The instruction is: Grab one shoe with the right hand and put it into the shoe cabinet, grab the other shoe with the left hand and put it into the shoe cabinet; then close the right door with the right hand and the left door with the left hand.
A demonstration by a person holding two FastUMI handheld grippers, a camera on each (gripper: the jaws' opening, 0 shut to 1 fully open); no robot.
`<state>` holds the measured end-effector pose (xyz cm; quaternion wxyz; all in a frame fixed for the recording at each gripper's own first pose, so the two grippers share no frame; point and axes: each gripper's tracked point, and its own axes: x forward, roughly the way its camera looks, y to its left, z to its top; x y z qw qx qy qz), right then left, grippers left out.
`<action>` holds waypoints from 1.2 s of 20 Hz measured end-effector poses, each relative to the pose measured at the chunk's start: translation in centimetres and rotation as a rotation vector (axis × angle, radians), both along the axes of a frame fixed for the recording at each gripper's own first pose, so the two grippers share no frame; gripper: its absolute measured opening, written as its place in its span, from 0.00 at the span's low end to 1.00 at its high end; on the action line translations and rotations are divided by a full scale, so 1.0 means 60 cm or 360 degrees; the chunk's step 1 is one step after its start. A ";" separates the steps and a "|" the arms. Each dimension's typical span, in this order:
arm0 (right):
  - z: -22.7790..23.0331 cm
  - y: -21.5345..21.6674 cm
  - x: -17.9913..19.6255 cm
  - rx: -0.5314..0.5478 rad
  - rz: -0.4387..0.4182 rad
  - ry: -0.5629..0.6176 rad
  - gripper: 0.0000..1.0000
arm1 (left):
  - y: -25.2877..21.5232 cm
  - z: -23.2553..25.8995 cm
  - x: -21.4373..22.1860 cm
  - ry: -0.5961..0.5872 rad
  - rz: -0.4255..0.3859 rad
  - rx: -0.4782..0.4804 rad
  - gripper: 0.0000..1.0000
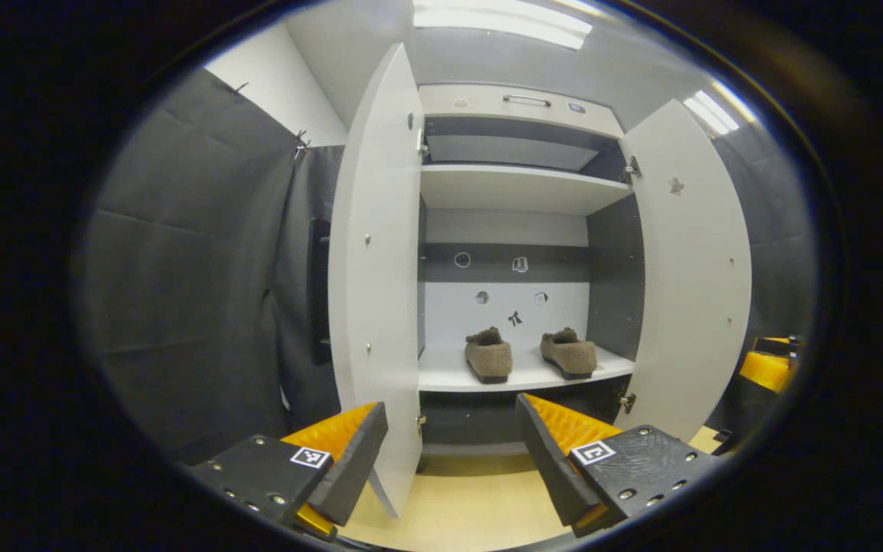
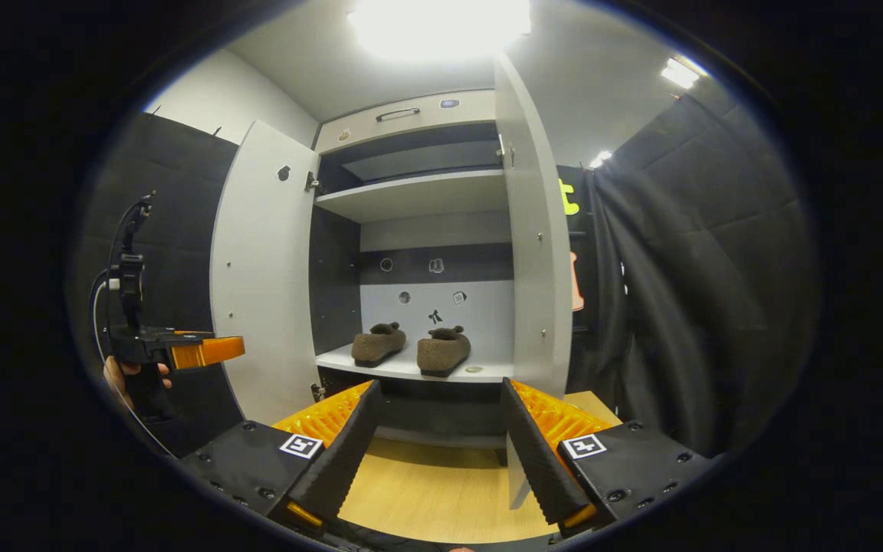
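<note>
Both grippers, left (image 1: 453, 452) and right (image 2: 438, 445), hang spread apart, gripping nothing; two shoes (image 1: 488, 356) (image 1: 569, 353) sit, seemingly apart, inside the open-doored shoe cabinet (image 1: 518, 188).

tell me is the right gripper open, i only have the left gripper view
Observer: Yes. The right gripper is open, nothing between its fingers, aimed at the cabinet.
Operator: where's the right door from there
Observer: The right door stands edge-on to it, its bottom corner showing between the fingers.
Operator: how's my gripper look from outside
Observer: A hand holds the left gripper level, in front of the left door.
</note>
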<state>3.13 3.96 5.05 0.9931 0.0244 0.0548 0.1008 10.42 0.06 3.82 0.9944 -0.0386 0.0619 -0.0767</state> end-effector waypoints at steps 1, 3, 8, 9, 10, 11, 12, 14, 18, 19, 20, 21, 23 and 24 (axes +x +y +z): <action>0.005 -0.018 0.003 -0.0019 -0.0050 -0.0003 0.98 | 0.005 -0.002 -0.007 0.0002 0.0005 0.0016 1.00; 0.013 -0.062 0.008 -0.0055 -0.0163 0.0010 0.98 | 0.013 -0.007 -0.016 0.0001 0.0013 0.0046 1.00; 0.042 -0.194 0.032 -0.0083 -0.0515 0.0008 0.98 | 0.035 -0.018 -0.030 0.0014 0.0046 -0.0007 1.00; 0.046 -0.218 0.039 -0.0085 -0.0591 0.0010 0.98 | 0.043 -0.018 -0.031 0.0019 0.0057 -0.0015 1.00; 0.051 -0.241 0.046 -0.0084 -0.0663 0.0009 0.98 | 0.052 -0.021 -0.034 0.0016 0.0071 -0.0016 1.00; 0.058 -0.262 0.053 -0.0085 -0.0737 -0.0004 0.97 | 0.061 -0.021 -0.038 0.0012 0.0084 -0.0013 0.99; 0.064 -0.284 0.062 -0.0100 -0.0818 -0.0030 0.97 | 0.072 -0.022 -0.044 0.0007 0.0100 -0.0008 0.98; 0.069 -0.323 0.084 -0.0175 -0.0970 -0.0071 0.95 | 0.094 -0.023 -0.052 0.0006 0.0133 -0.0003 0.98; 0.067 -0.315 0.131 -0.0227 -0.1008 -0.0064 0.98 | 0.143 -0.033 -0.061 0.0025 0.0209 -0.0007 1.00; 0.069 -0.314 0.141 -0.0248 -0.1012 -0.0062 0.98 | 0.154 -0.036 -0.065 0.0032 0.0229 -0.0007 0.98; 0.072 -0.308 0.148 -0.0265 -0.1006 -0.0065 0.98 | 0.165 -0.037 -0.065 0.0038 0.0244 -0.0006 1.00; 0.073 -0.298 0.155 -0.0277 -0.0982 -0.0064 0.98 | 0.175 -0.039 -0.069 0.0043 0.0263 -0.0005 1.00; 0.075 -0.290 0.157 -0.0340 -0.1010 -0.0076 0.96 | 0.197 -0.043 -0.073 0.0052 0.0294 -0.0008 0.99; 0.077 -0.286 0.158 -0.0355 -0.1008 -0.0083 0.88 | 0.203 -0.045 -0.075 0.0056 0.0306 -0.0014 1.00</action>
